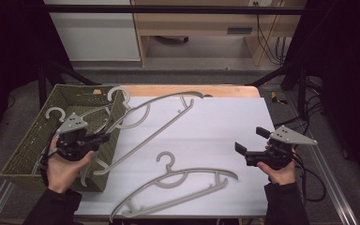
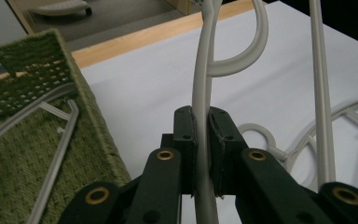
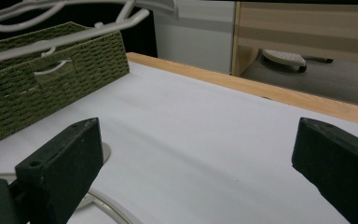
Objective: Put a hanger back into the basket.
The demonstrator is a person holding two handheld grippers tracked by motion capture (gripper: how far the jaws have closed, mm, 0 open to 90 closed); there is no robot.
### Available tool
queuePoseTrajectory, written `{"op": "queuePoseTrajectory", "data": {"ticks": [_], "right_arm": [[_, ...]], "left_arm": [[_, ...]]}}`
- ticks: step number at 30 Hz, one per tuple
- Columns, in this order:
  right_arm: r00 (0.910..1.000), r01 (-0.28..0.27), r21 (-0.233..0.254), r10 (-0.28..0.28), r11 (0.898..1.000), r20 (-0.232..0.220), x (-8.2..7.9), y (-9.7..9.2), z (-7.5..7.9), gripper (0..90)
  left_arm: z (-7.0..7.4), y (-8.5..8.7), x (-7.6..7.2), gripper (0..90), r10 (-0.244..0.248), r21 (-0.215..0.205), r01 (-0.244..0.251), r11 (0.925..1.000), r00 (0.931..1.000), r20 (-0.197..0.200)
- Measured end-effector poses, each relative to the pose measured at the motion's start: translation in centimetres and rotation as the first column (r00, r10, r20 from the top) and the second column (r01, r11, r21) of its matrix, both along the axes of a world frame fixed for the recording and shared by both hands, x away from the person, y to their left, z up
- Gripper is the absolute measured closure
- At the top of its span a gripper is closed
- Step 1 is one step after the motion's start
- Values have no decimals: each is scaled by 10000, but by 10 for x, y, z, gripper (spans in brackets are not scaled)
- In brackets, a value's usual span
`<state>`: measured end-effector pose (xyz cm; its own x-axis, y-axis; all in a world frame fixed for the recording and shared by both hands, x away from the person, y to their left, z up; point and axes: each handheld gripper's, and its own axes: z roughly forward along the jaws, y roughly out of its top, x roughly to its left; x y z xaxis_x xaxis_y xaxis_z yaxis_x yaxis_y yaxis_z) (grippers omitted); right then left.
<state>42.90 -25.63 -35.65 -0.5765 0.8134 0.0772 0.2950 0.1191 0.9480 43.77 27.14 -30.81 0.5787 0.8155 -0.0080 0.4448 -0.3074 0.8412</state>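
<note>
My left gripper [image 1: 107,137] is over the right wall of a green woven basket [image 1: 28,140], shut on a grey plastic hanger [image 1: 192,96]. That hanger slants from the basket out over the white table. In the left gripper view the jaws [image 2: 203,126] clamp the hanger's thin stem [image 2: 200,70], and its hook curves off above. A second grey hanger [image 1: 201,171] lies flat at the table's front middle. To the right of it my right gripper [image 1: 248,139] hovers open with nothing between its jaws, which stand wide apart in the right gripper view [image 3: 198,154].
More grey hangers [image 2: 51,140] lie inside the basket [image 2: 93,121], and one hook [image 1: 54,112] pokes over its left rim. The basket [image 3: 51,79] stands at the table's left. A wooden strip [image 1: 192,90] edges the table's far side, and a bare white surface [image 1: 225,126] spreads between the grippers.
</note>
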Motion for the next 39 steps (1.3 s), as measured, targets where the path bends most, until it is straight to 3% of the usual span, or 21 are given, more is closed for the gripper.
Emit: {"op": "queuePoseTrajectory", "data": {"ticks": [6, 12, 17, 23, 28, 39], "right_arm": [[10000, 37, 39, -37, 10000, 24, 0, -1, 1, 20], [10000, 19, 155, -20, 9999, 29, 0, -1, 0, 17], [10000, 8, 118, -7, 9999, -13, 1, 0, -1, 17], [10000, -20, 131, 21, 9999, -24, 1, -1, -1, 17], [10000, 37, 138, -36, 9999, -24, 2, -1, -1, 17], [9999, 62, 88, -61, 9999, -108, 3, -1, -3, 18]], "left_arm": [[18, 21, 8, 824, 237, 344, -246, 9991, 9994, 259], [32, 45, 17, 824, 433, 331, -447, 9985, 9982, 424], [36, 65, 27, 824, 770, 451, -793, 9958, 9958, 503], [34, 82, 37, 824, 1081, 437, -1105, 9929, 9927, 526], [28, 106, 48, 824, 1457, 487, -1477, 9878, 9884, 419], [8, 141, 60, 824, 1903, 581, -1915, 9798, 9814, 258]]}}
